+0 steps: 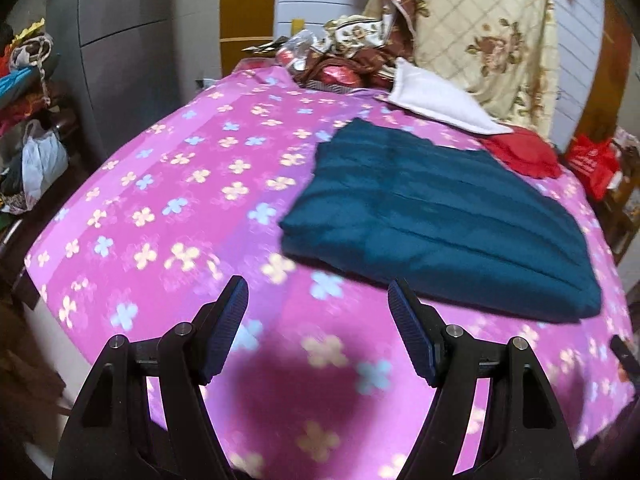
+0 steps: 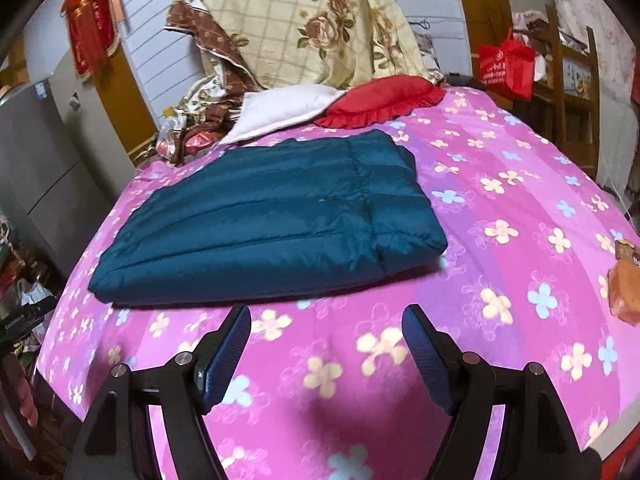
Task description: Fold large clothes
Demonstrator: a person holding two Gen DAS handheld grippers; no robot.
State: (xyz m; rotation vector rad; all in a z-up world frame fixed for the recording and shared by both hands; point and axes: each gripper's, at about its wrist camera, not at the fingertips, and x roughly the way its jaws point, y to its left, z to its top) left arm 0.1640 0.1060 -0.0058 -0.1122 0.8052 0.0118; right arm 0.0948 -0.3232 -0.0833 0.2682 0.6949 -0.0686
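A teal quilted garment lies folded into a flat rectangle on the pink flowered bedsheet. In the right wrist view the same teal garment sits ahead and left of the fingers, on the bedsheet. My left gripper is open above the bare sheet, just short of the garment's near edge, with nothing between its fingers. My right gripper is open too, empty, close to the garment's near edge without touching it.
A white pillow, a red frilled cushion and a heaped floral quilt lie at the bed's far end. A red bag hangs on a wooden chair at right. An orange object rests on the sheet's right edge. Clutter lines the left side.
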